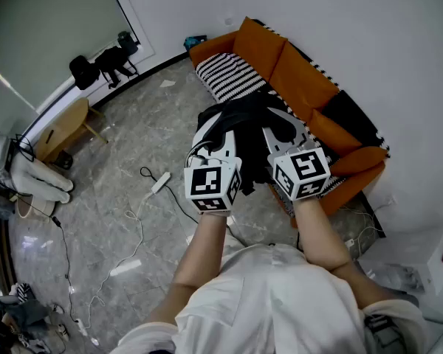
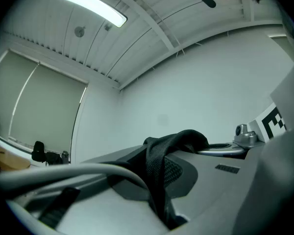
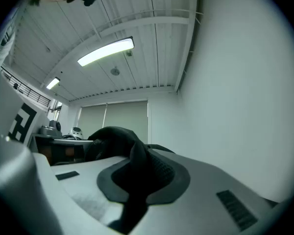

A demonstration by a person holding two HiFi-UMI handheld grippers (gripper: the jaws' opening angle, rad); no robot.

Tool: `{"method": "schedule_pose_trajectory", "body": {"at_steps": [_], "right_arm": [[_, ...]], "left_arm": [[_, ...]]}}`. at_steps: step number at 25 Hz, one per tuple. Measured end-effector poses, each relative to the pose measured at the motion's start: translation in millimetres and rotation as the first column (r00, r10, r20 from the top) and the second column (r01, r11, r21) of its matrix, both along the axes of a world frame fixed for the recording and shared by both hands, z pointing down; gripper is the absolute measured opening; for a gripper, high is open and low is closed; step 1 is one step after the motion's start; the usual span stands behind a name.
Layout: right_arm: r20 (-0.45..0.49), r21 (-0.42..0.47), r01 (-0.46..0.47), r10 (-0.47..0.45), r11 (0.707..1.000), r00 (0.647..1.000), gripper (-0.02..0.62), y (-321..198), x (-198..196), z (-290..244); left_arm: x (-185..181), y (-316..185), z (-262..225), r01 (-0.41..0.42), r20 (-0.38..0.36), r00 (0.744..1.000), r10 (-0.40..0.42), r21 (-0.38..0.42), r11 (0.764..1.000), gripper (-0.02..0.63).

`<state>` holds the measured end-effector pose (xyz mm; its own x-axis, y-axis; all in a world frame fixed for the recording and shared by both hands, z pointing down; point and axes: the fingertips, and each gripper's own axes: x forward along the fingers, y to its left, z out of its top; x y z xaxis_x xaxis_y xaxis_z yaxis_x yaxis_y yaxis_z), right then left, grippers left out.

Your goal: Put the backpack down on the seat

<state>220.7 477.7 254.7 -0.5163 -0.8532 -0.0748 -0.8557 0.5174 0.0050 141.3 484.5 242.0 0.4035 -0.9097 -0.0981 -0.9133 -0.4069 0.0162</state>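
Observation:
A black backpack (image 1: 247, 127) hangs in the air between my two grippers, above the front of the orange sofa (image 1: 295, 72) and its striped seat cushion (image 1: 225, 76). My left gripper (image 1: 215, 142) is shut on a black webbing strap (image 2: 159, 170) of the backpack. My right gripper (image 1: 282, 135) is shut on another black strap (image 3: 137, 175). Both gripper views look up at the ceiling, with the strap pinched between the pale jaws. In the head view the backpack hides the jaw tips and part of the seat.
The sofa stands against the white wall at the right. White cables and a power strip (image 1: 160, 182) lie on the marble floor to the left. A wooden stool (image 1: 63, 127) and black gear (image 1: 107, 63) stand by the far window. White boxes (image 1: 428, 260) sit at the lower right.

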Motion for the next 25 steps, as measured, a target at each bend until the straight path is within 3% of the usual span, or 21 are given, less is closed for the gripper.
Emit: {"method": "schedule_pose_trajectory", "body": {"at_steps": [13, 25], "right_arm": [[-0.021, -0.019, -0.003, 0.003, 1.000, 1.000, 0.032, -18.7, -0.5, 8.2], [-0.022, -0.044, 0.009, -0.010, 0.999, 1.000, 0.034, -66.3, -56.2, 15.2]], "left_arm": [[-0.5, -19.5, 9.2, -0.017, -0.014, 1.000, 0.016, -0.027, 1.000, 0.031], [-55.6, -67.0, 16.4, -0.018, -0.025, 1.000, 0.017, -0.046, 0.999, 0.031]]}}
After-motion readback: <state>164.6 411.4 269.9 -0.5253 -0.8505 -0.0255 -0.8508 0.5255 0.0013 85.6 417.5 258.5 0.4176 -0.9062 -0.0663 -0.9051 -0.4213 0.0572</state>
